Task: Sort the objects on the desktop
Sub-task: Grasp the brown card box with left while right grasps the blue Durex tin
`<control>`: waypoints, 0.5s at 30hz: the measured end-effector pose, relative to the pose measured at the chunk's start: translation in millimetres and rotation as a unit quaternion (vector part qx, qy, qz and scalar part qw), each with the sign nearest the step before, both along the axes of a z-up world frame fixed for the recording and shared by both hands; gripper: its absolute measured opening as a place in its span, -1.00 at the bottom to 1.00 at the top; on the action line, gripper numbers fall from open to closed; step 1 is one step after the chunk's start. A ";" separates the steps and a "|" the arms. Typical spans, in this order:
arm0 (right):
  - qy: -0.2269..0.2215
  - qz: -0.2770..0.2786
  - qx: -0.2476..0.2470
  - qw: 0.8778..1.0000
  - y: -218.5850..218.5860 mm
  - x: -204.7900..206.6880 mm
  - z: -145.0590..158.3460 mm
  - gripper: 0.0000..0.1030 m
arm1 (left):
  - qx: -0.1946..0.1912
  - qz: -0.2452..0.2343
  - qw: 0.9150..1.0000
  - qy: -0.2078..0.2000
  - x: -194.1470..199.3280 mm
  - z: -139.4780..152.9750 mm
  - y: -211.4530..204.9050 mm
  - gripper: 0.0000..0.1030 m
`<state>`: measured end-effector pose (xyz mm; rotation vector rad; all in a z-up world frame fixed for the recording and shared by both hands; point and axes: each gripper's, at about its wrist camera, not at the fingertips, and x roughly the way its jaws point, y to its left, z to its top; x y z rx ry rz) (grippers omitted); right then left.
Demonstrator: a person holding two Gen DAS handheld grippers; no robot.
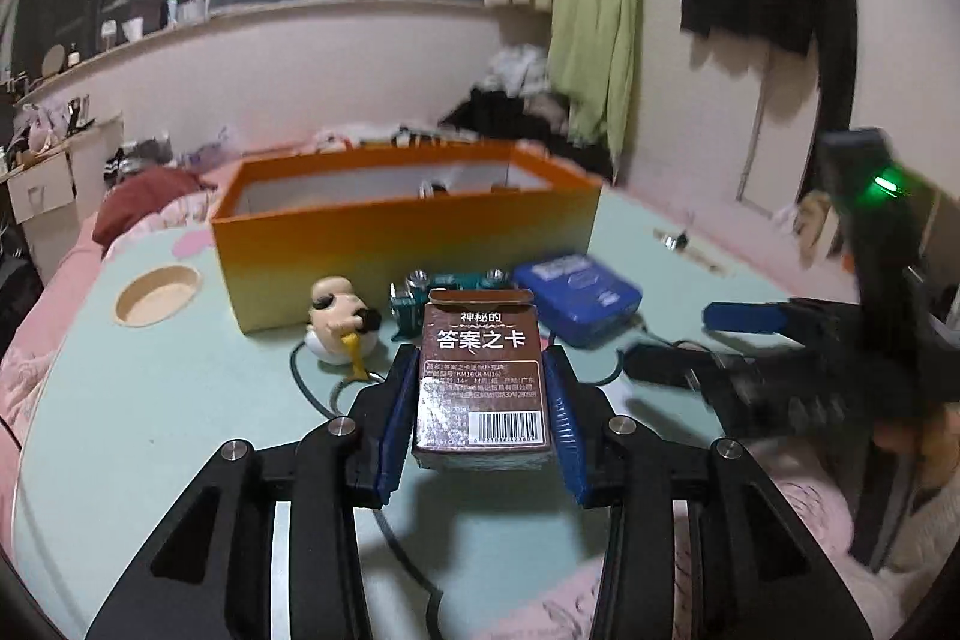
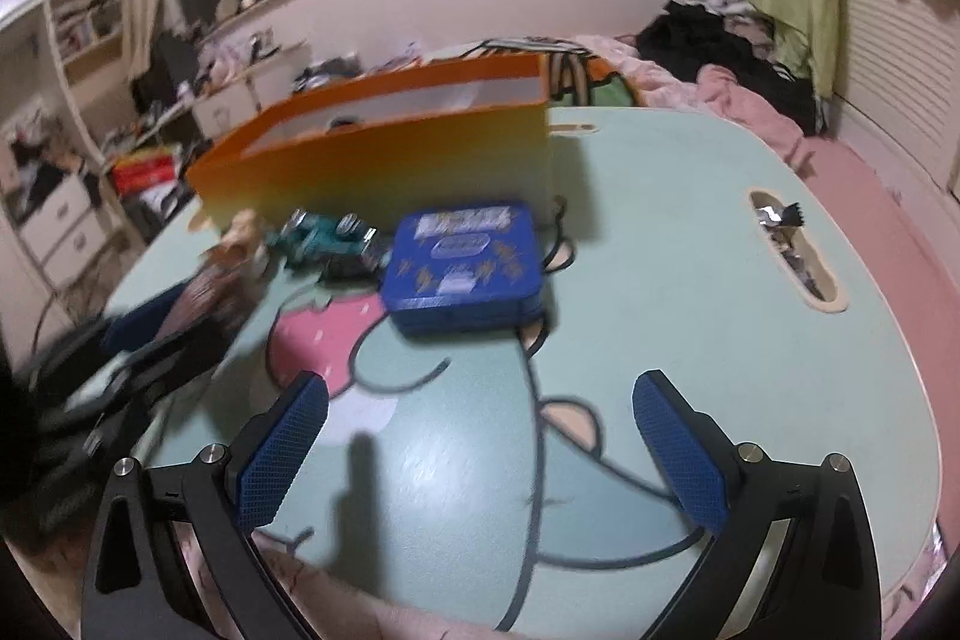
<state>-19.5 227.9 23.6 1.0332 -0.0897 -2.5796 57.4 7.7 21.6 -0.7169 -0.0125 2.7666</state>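
Card box point(image 1: 482, 376), brown with white lettering and a barcode, sits clamped between the blue pads of the left claw point(image 1: 482, 364), held above the pale green table point(image 1: 150, 430) and pointing toward the orange box point(image 1: 408, 232). The right claw point(image 2: 480, 436) hangs spread wide over the table with nothing between its pads, facing the blue tin point(image 2: 465, 262).

The step in hand looks like carrying the card box into the orange box. To do it well, the grip should stay firm and level, since the pads hold only the lower part of the pack and its top flap looks slightly lifted. Raising it enough to clear the near wall matters, because the small figurine point(image 1: 342, 322) and the teal toy car point(image 1: 420, 292) stand just in front of that wall and could be knocked by a low approach. A dark cable point(image 1: 312, 388) also runs across the table under the path. Letting go should wait until the pack is well inside the rim and low, so it does not bounce out.

The right claw would do best to stay clear of the left one's route, then line up squarely on the blue tin, which lies flat near the orange box.
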 end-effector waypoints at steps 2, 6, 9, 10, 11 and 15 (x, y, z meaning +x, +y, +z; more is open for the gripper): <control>0.017 -0.012 0.013 1.000 -3.6 -10.3 11.5 0.95 | 0.016 0.011 1.000 0.009 5.6 1.0 -7.1 -0.18; 0.017 0.006 0.080 0.997 -27.5 -33.3 16.1 0.92 | 0.033 0.021 0.999 0.003 0.9 3.2 -12.5 -0.18; -0.023 0.020 0.102 0.994 -39.0 -57.2 3.8 0.57 | 0.029 0.019 0.999 0.004 -0.6 5.2 -9.8 -0.18; -0.046 0.024 0.105 0.993 -37.6 -63.6 -3.4 0.26 | 0.027 0.019 0.999 0.005 -2.3 5.4 -8.2 -0.18; -0.046 0.026 0.091 0.995 -35.4 -66.6 -5.1 0.28 | 0.027 0.019 0.999 0.006 -1.8 5.9 -7.7 -0.18; -0.028 0.046 0.082 0.995 -31.7 -55.0 -13.1 0.27 | 0.031 0.019 0.999 0.005 -6.4 7.3 -7.7 -0.18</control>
